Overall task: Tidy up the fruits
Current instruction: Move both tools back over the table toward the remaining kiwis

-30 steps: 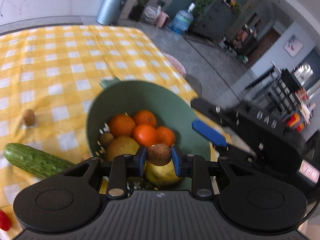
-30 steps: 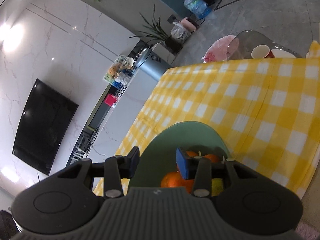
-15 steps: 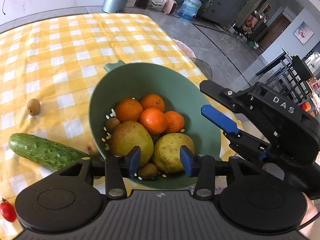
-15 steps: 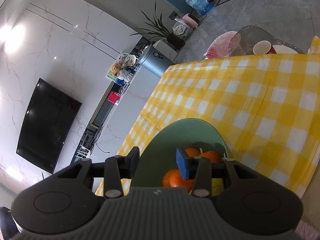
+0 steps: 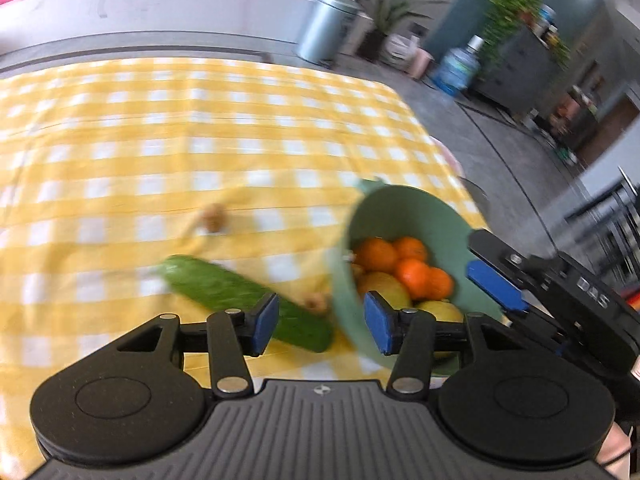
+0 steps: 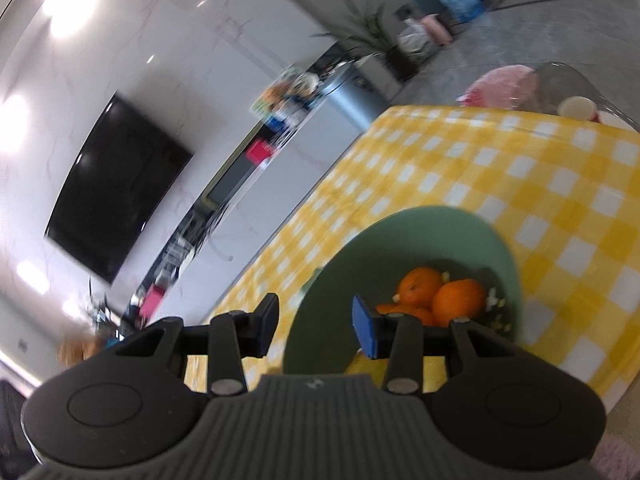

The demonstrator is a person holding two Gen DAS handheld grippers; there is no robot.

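A green bowl (image 5: 404, 212) sits near the table's right edge and holds oranges (image 5: 412, 272) and yellow-green pears (image 5: 386, 288). My left gripper (image 5: 318, 330) is open and empty, above the bowl's left rim and the end of a cucumber (image 5: 244, 300). A small kiwi (image 5: 214, 218) lies on the yellow checked cloth beyond the cucumber. My right gripper (image 6: 316, 330) is open at the bowl's (image 6: 420, 232) near rim, oranges (image 6: 440, 294) just beyond its right finger. It also shows in the left wrist view (image 5: 496, 284).
A small brown piece (image 5: 318, 302) lies between cucumber and bowl. The table edge drops off right of the bowl. A glass side table with a cup (image 6: 576, 106) stands past the far edge. A bin (image 5: 326, 26) and counter lie behind.
My left gripper opened and dropped the kiwi it held into the bowl, then swung left and back toward the cucumber. The right gripper stayed open by the bowl and shifted slightly.
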